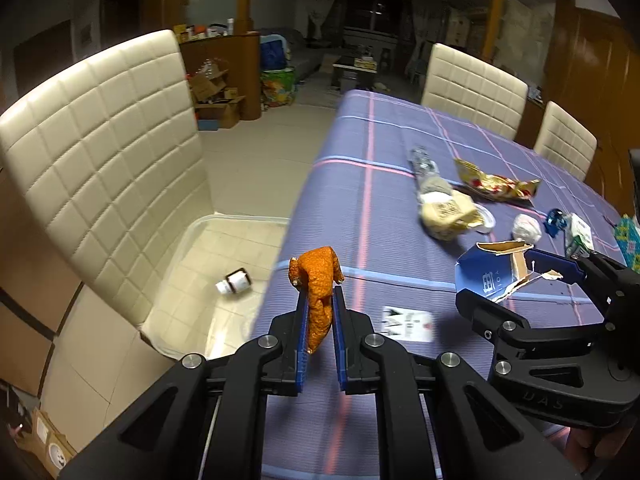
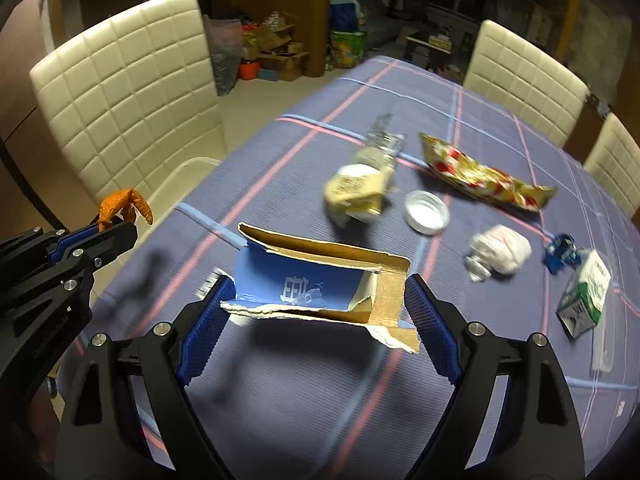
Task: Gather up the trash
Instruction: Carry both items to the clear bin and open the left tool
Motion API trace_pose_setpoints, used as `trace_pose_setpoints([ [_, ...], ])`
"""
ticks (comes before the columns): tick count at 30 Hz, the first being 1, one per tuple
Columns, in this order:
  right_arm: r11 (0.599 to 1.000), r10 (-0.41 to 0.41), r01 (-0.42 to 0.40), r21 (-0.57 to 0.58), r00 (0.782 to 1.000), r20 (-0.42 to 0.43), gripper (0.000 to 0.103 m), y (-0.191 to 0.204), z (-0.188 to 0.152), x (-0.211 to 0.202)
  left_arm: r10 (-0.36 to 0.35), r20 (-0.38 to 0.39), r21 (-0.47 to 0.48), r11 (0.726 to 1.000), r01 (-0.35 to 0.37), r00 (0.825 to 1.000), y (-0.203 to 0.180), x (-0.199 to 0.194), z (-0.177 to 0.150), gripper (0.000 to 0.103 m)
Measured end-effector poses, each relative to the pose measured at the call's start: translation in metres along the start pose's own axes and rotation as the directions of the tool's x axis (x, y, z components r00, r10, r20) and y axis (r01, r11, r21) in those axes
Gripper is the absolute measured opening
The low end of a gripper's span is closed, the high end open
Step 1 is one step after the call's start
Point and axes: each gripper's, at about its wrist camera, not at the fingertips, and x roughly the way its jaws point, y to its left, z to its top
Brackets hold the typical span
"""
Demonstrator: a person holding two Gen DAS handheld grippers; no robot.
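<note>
My left gripper (image 1: 320, 300) is shut on a piece of orange peel (image 1: 318, 284) and holds it above the table's left edge, near a clear plastic bin (image 1: 240, 222) on the floor. The peel also shows in the right wrist view (image 2: 124, 204). A small bottle (image 1: 234, 282) lies in the bin. My right gripper (image 2: 316, 300) holds a torn blue cardboard box (image 2: 316, 280) between its wide-set pads, lifted above the purple tablecloth (image 2: 280, 380); the box also shows in the left wrist view (image 1: 496, 272).
On the table lie a crushed plastic bottle (image 2: 364, 184), a gold snack wrapper (image 2: 484, 176), a white lid (image 2: 426, 212), a crumpled tissue (image 2: 500, 254), a blue wrapper (image 2: 562, 252), a small carton (image 2: 584, 296) and a label (image 1: 408, 324). Cream chairs (image 1: 104, 152) surround it.
</note>
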Motion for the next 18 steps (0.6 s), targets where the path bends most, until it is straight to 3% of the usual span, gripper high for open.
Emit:
trace_pose_setpoints([
  [18,0.993,0.051,-0.054,-0.101,0.998,-0.032,0.085,0.064,0.039,0.032,0.102,-0.014,-0.082,0.991,-0.103,0.995,0.073,0.021,0.003,0.011],
])
